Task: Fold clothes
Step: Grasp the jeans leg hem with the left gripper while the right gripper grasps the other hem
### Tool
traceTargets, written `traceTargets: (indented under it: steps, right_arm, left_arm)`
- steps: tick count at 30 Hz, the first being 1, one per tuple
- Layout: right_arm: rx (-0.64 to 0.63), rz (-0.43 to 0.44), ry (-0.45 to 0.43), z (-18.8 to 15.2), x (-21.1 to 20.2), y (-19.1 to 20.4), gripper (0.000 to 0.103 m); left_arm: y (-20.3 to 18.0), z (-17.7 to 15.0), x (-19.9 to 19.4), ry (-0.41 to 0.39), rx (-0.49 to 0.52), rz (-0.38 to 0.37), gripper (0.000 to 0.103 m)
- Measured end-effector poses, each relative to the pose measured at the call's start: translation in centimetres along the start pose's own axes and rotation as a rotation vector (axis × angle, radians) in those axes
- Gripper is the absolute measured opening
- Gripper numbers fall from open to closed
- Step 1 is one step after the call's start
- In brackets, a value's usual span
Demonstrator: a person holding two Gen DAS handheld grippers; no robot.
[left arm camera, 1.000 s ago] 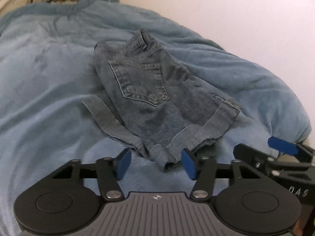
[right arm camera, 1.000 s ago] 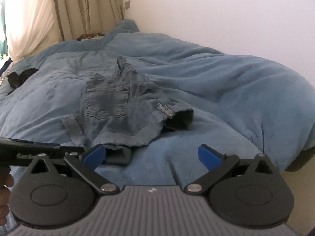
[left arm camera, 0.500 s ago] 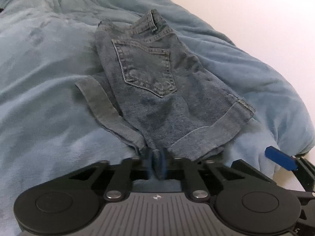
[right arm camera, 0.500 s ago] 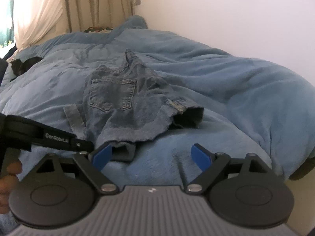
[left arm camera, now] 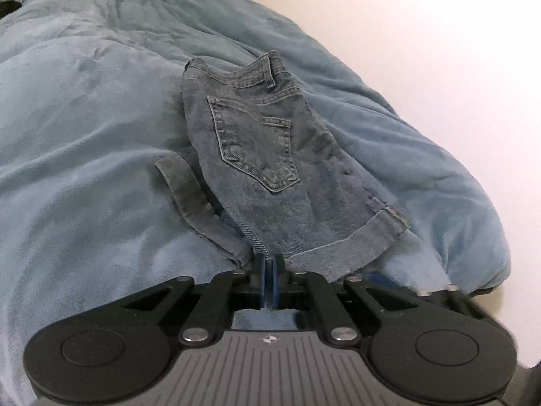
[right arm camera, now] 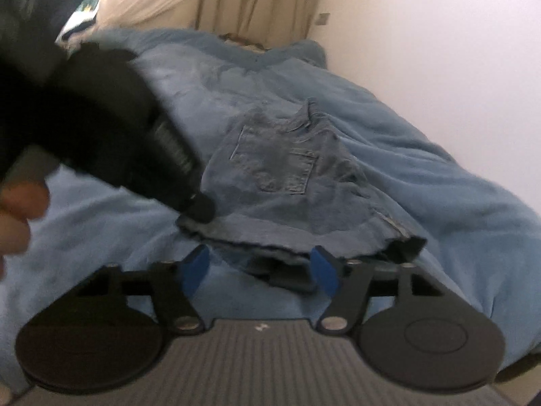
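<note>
My left tongs [left arm camera: 268, 279] clamped on near hem of shorts [left arm camera: 270, 155], at crotch notch between legs: pinch there controls both layers for fold. Shorts lie straight ahead on duvet [left arm camera: 84, 135], pocket up, waistband far end. My right tongs [right arm camera: 259, 269] spread wide, straddling right leg cuff, nothing gripped; positioned to take second corner, I judge.
</note>
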State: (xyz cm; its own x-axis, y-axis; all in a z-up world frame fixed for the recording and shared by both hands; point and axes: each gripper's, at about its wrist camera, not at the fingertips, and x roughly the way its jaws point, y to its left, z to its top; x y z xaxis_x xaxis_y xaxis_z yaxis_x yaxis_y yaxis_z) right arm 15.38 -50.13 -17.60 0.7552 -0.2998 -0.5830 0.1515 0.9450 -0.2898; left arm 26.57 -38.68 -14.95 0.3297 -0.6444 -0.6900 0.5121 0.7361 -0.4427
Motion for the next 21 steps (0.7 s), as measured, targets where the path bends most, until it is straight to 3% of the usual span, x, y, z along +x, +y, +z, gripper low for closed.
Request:
traceTargets:
  steps: [3,5,6,7,9,11,14,19,21]
  right_arm:
    - [-0.066,-0.066,0.000,-0.1,1.2,1.3,0.059]
    - [-0.080,-0.098,-0.004,0.0,1.9,1.6,0.046]
    - [-0.077,-0.106,-0.003,0.1,2.2,1.6,0.027]
    - [-0.065,-0.101,-0.001,0.3,2.5,1.4,0.016]
    - [-0.028,-0.085,0.003,0.5,2.7,1.0,0.010]
    - [0.002,-0.076,0.006,0.5,2.8,0.5,0.009]
    - [0.043,-0.068,0.009,0.4,2.8,-0.3,0.007]
    - [0.111,-0.055,0.016,0.2,2.7,-1.5,0.007]
    - [0.138,-0.050,0.018,0.2,2.7,-2.0,0.007]
  left_arm:
    - [-0.3,0.0,-0.2,-0.005,0.017,-0.007,0.004]
    - [-0.3,0.0,-0.3,-0.006,0.030,-0.010,0.004]
    - [-0.3,0.0,-0.3,-0.005,0.035,-0.011,0.004]
    - [-0.2,0.0,-0.3,-0.004,0.037,-0.018,0.004]
    - [0.0,-0.1,-0.4,-0.001,0.042,-0.034,0.006]
    - [0.3,-0.2,-0.4,-0.001,0.048,-0.025,0.011]
    - [0.9,-0.4,-0.5,-0.037,0.072,0.072,0.011]
    - [3.6,0.3,0.6,-0.039,-0.010,0.111,0.011]
    - [4.8,0.9,1.1,-0.047,-0.057,0.107,0.017]
